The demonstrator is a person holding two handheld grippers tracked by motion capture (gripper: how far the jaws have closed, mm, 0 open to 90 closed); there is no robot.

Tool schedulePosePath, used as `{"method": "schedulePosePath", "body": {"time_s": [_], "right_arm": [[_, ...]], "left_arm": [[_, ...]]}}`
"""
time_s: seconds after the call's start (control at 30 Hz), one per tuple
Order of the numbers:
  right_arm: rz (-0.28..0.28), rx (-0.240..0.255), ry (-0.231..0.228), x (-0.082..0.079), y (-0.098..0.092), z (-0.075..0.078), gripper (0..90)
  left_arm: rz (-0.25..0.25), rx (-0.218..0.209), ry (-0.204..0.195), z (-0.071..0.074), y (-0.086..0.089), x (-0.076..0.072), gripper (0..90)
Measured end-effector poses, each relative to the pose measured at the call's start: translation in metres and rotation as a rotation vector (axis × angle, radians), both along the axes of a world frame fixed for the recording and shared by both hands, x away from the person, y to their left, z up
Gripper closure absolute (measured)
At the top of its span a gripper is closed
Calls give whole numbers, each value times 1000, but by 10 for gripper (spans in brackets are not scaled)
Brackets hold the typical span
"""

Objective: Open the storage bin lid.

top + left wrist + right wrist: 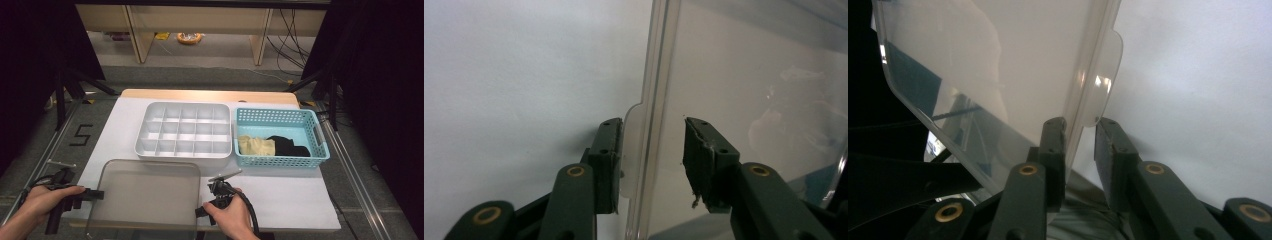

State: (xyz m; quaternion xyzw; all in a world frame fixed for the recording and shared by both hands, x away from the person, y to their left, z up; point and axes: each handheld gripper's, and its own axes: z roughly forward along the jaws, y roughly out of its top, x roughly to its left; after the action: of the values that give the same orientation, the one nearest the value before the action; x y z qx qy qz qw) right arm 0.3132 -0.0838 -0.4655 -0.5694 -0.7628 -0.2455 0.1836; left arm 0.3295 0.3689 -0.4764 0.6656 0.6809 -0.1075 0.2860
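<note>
Translucent frosted plastic lid (145,197), rectangular, rounded corners – at near edge of white table top (290,195).

One piece, flat panel with a shallow raised rim and a small rounded tab (1105,80) on each short side. Smoky grey-clear, the white surface showing through it. Lies towards the person's side of the table, in front of the white compartment tray (185,131), apart from it, its near edge reaching the table's front edge. In the gripper views its rim (651,100) stands between the black jaws, tab beside one pad.
</note>
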Motion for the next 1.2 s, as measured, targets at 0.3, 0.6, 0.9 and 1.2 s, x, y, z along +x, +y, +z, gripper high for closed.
{"method": "schedulePosePath", "body": {"time_s": [0.3,0.6,0.9,1.2], "right_arm": [[-2,-1,-57,6,-5,6,772],[-21,-80,-67,21,-14,4,900],[-5,-70,-56,23,-7,-9,900],[3,-33,-62,21,-5,-14,900]], "left_arm": [[-5,55,-49,3,-3,4,575],[-50,133,-89,9,3,2,720],[-67,185,-79,10,6,3,859],[-57,177,-75,4,10,2,859]]}}
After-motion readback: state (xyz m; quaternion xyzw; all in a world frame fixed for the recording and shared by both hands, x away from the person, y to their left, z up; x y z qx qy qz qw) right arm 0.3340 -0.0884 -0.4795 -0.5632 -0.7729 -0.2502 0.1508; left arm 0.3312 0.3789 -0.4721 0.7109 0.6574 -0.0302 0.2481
